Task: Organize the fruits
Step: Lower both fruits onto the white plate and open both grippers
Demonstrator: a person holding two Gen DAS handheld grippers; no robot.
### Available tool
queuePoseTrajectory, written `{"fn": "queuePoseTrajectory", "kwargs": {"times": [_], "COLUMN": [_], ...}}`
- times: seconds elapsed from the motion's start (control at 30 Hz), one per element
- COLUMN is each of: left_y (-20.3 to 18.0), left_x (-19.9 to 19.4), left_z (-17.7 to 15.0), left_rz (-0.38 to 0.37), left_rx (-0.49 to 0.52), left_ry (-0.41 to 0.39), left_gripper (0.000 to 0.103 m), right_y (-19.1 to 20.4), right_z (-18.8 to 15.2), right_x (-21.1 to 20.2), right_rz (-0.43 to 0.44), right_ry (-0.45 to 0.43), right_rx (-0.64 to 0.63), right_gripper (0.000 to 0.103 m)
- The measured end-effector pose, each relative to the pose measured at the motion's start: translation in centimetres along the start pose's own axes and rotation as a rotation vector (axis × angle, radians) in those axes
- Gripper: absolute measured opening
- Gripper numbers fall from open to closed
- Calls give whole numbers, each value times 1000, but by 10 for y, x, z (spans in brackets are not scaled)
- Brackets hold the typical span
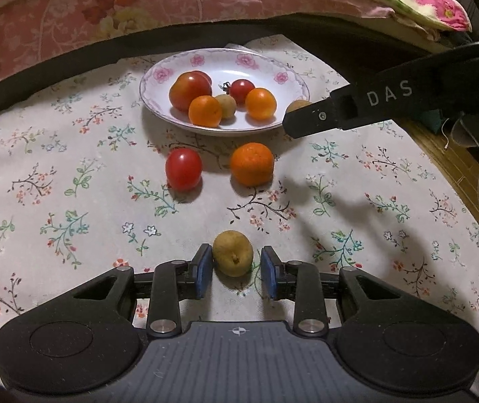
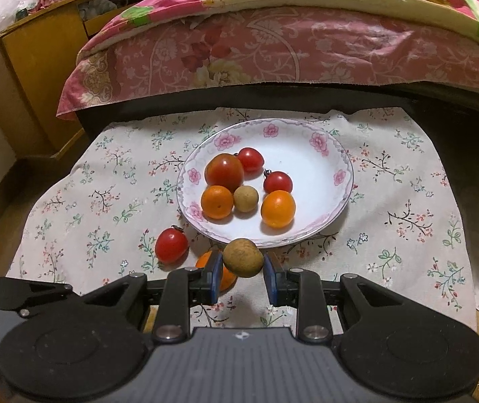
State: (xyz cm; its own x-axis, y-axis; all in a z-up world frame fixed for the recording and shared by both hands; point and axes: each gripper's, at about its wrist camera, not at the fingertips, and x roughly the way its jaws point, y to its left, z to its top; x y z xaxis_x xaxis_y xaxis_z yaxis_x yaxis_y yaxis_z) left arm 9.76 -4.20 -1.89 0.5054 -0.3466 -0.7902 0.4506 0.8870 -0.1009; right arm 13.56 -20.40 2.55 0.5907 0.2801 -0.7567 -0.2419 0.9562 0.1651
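Observation:
A floral-rimmed white plate [image 1: 148, 77] [image 2: 347, 168] holds several fruits: tomatoes, two oranges and a small brown fruit. On the flowered cloth in front of it lie a red tomato [image 1: 183, 169] [image 2: 171, 245] and an orange [image 1: 251, 164] [image 2: 206, 262]. Nearer, a yellow-brown fruit [image 1: 232, 252] rests on the cloth between the blue pads of my left gripper [image 1: 236, 270], which stands open with a gap at the right pad. My right gripper [image 2: 243, 278] [image 1: 290, 121] is shut on another brown fruit [image 2: 243, 258] [image 1: 298, 104], held in the air at the plate's near rim.
The flowered cloth [image 2: 407, 235] covers a low surface. A bed with pink floral bedding [image 2: 273, 50] and a dark frame runs along the back. A wooden cabinet [image 2: 31, 67] stands at the left, and wooden floor [image 1: 441, 147] shows at the right.

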Motion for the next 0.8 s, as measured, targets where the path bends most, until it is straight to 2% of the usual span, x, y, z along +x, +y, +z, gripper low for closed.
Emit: {"fn": "queuePoseTrajectory", "kwargs": {"times": [0.13,0.43,0.8], "left_y": [0,4,14], "left_x": [-2,-10,-14], "left_z": [1,8,47], "left_rz": [3,-3,19], "left_rx": [9,-6,-8], "left_ry": [-4,-31,-119], "left_gripper": [34,34,34], "right_y": [0,-1,-6], "right_z": [0,1,14], "right_x": [-1,-3,-1], "right_rz": [2,-4,-16], "right_ry": [-4,-15,-48], "right_rx": [-1,0,19], "right_gripper": [26,26,26]}}
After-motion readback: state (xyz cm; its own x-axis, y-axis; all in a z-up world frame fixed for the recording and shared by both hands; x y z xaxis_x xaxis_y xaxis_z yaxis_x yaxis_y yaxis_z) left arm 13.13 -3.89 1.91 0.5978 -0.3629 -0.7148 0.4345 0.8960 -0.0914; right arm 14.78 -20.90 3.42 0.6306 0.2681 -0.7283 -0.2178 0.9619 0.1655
